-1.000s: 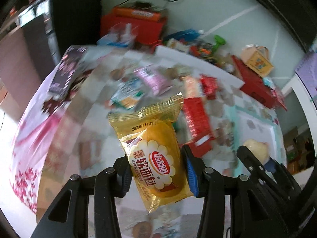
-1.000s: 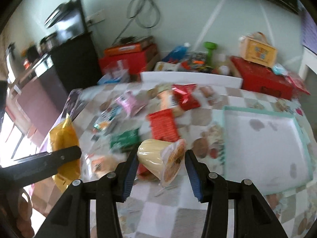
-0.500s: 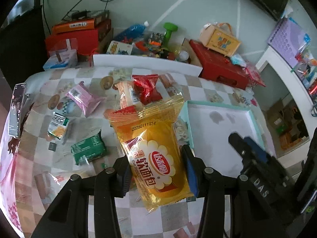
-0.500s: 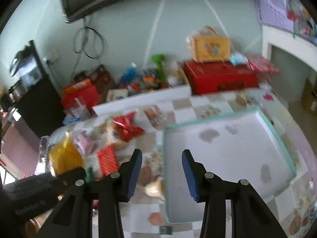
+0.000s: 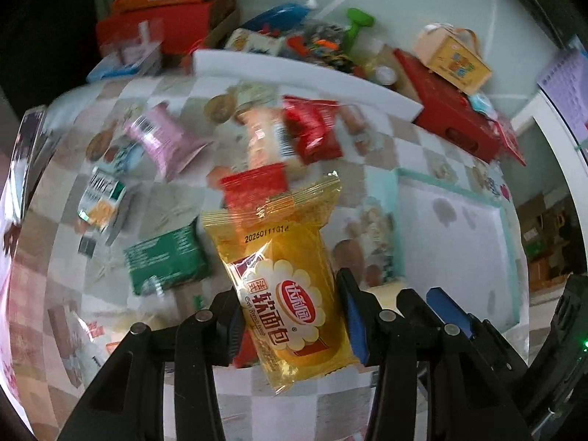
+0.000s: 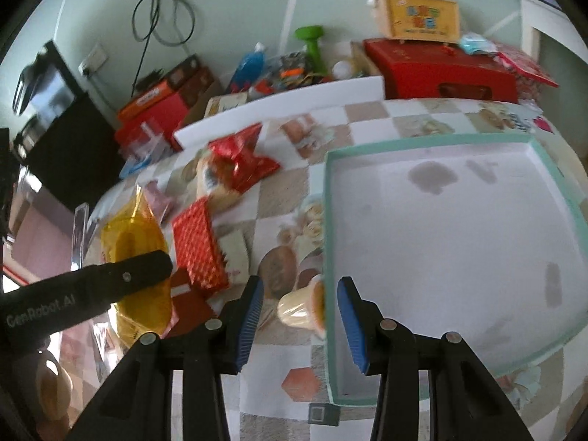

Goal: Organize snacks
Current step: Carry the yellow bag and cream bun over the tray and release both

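Observation:
My left gripper (image 5: 288, 290) is shut on a yellow bread packet (image 5: 290, 279), which stands upright above the checked tablecloth. From the right wrist view that packet (image 6: 132, 235) shows at the left, with the left gripper's finger (image 6: 125, 277) across it. My right gripper (image 6: 300, 286) hangs open over the left rim of a white tray with a teal edge (image 6: 325, 220). A cream pudding cup (image 6: 299, 307) lies on its side on the cloth against that rim, in line with the gap between the jaws. Neither pad touches it.
Loose snacks lie left of the tray: a red patterned packet (image 6: 198, 246), a red foil packet (image 6: 242, 161), a pink packet (image 5: 165, 143) and a green packet (image 5: 165, 257). Red boxes (image 6: 441, 70) and clutter stand past the table's far edge.
The right gripper had the pudding cup between its jaws a second ago; the cup now lies on the cloth. Both grippers have swung right toward the tray, the left still holding the bread packet.

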Demonstrator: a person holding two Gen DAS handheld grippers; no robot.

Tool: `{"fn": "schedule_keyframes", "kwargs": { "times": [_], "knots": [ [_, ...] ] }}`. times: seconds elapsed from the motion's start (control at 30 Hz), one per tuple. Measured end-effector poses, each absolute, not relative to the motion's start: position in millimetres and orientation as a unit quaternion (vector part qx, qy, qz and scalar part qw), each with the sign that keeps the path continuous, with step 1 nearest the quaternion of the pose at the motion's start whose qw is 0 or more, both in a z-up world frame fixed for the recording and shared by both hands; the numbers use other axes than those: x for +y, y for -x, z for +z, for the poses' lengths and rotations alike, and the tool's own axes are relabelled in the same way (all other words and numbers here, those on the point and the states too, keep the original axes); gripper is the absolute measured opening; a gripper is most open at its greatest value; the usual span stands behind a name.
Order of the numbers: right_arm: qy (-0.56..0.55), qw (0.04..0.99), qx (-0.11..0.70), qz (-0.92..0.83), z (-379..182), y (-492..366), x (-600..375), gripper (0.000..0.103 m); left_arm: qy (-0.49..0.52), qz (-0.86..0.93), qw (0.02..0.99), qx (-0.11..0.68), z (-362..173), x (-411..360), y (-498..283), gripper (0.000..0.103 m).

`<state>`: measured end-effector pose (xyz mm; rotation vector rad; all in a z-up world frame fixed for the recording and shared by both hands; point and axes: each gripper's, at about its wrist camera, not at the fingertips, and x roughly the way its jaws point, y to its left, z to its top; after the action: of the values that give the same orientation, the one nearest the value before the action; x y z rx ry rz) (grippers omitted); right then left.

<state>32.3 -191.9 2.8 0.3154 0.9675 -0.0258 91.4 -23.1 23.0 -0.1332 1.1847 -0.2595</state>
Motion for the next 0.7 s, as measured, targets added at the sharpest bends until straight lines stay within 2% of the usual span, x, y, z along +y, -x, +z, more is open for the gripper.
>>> {"fn": "schedule_keyframes", "kwargs": {
  "times": [0.7],
  "knots": [
    [-0.019,0.864,0.504,-0.006,-22,-48,-140,0.047,0.121,-0.119,0.806,0.566,17,21,-94,0.048]
  ]
}}
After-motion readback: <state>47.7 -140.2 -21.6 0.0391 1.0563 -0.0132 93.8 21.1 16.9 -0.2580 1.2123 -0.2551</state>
